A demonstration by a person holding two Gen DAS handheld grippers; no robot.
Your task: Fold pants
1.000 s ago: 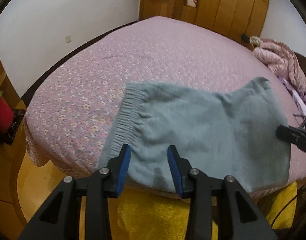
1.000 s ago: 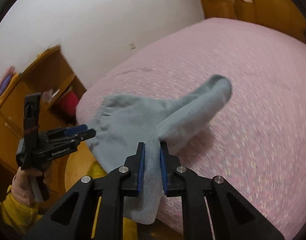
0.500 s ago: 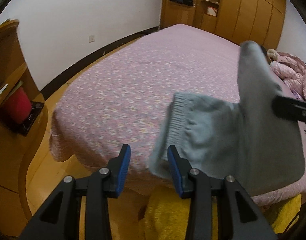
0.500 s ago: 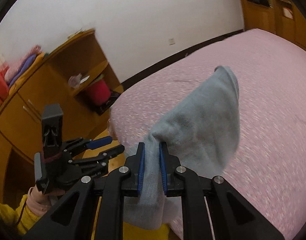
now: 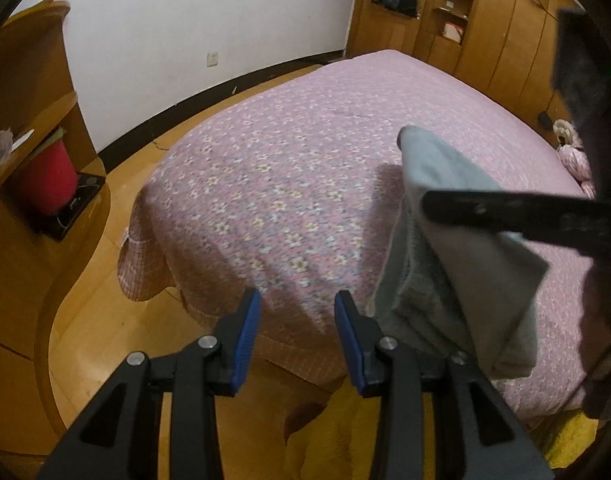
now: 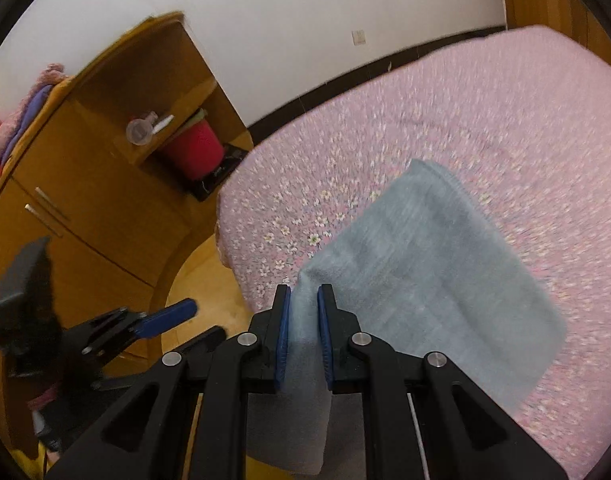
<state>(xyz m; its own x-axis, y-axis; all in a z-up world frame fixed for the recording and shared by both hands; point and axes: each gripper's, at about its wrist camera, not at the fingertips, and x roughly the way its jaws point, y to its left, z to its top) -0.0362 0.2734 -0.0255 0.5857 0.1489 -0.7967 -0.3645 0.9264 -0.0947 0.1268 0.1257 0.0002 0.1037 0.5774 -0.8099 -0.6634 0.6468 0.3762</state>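
Two grippers: both in view, each seen from its own camera and from the other's.
Right gripper (image 6: pixel 304 336): jaws pinched together on a fold of the grey pants (image 6: pixel 425 272), the cloth squeezed between the blue pads (image 6: pixel 283 340).
Pants, right wrist view: from the pinch the cloth fans out toward 1 o'clock, hanging over the near part of the bed (image 6: pixel 485 120); a short tail of cloth drops below the jaws toward 6 o'clock.
Pants, left wrist view: the grey bundle (image 5: pixel 445 264) hangs at about 3 o'clock of the left gripper's tips, just beside its right finger, with the top end of the cloth standing up toward 1 o'clock.
Left gripper (image 5: pixel 297 332): jaws apart, nothing between the blue pads (image 5: pixel 247 336); only the flowered bed cover (image 5: pixel 285 184) and its hanging edge show through the gap.
Left gripper, right wrist view: sits at 9 o'clock, low in the frame (image 6: pixel 161 320), over the wooden floor (image 6: pixel 201 276) beside the bed corner, well apart from the pants.
Right gripper, left wrist view: a dark bar (image 5: pixel 505 216) crossing the cloth from 3 o'clock; how its jaws stand cannot be told from here.
Contact with bed: blur hides whether the hanging cloth touches the cover.
Surroundings: red bucket (image 5: pixel 45 176) in a wooden shelf unit at 9 o'clock of the left wrist view; wooden wardrobes (image 5: pixel 497 32) at 1 o'clock.
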